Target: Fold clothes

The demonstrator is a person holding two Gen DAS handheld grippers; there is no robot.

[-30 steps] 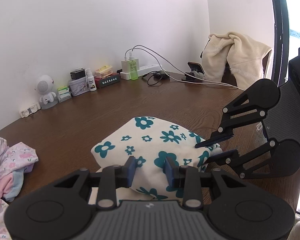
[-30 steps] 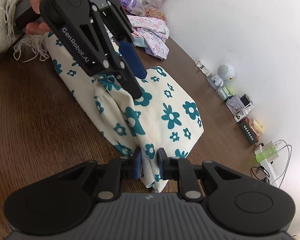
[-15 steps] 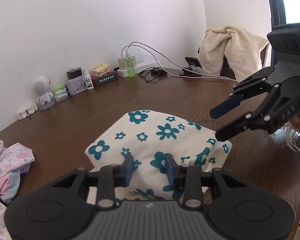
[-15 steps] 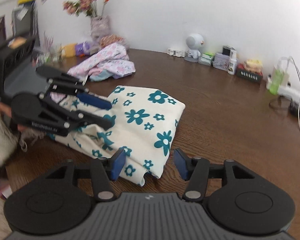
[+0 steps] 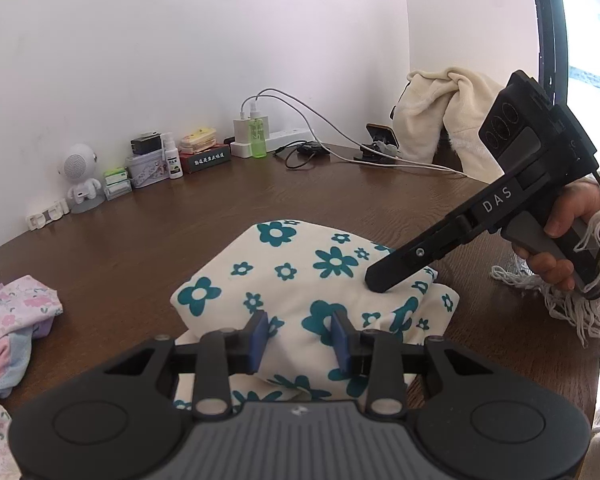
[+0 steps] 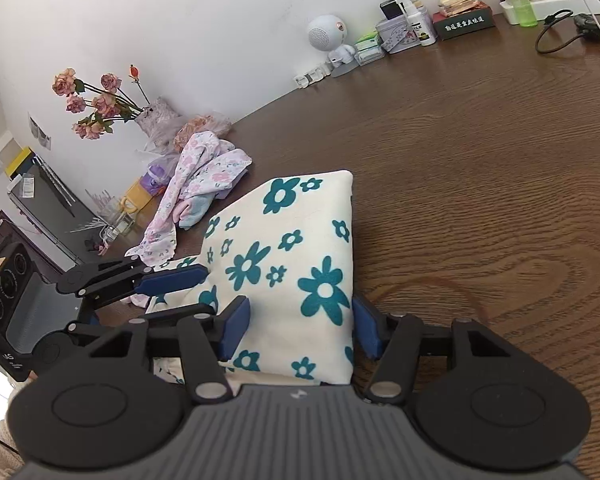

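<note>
Our left gripper (image 5: pixel 299 338) sits at 6 o'clock in its wrist view, jaws parted, blue pads (image 5: pixel 257 340) set apart. Our right gripper (image 6: pixel 298 330) is likewise spread wide, one pad at each side. In the left view, our right hand (image 5: pixel 560 236) at 3 o'clock grasps the handle, tool angled downward toward 9 o'clock. Our left gripper appears at 9 o'clock in the right view.

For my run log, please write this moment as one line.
stage: folding | cloth: folded on table | left gripper: open | right gripper: open, over cloth
</note>
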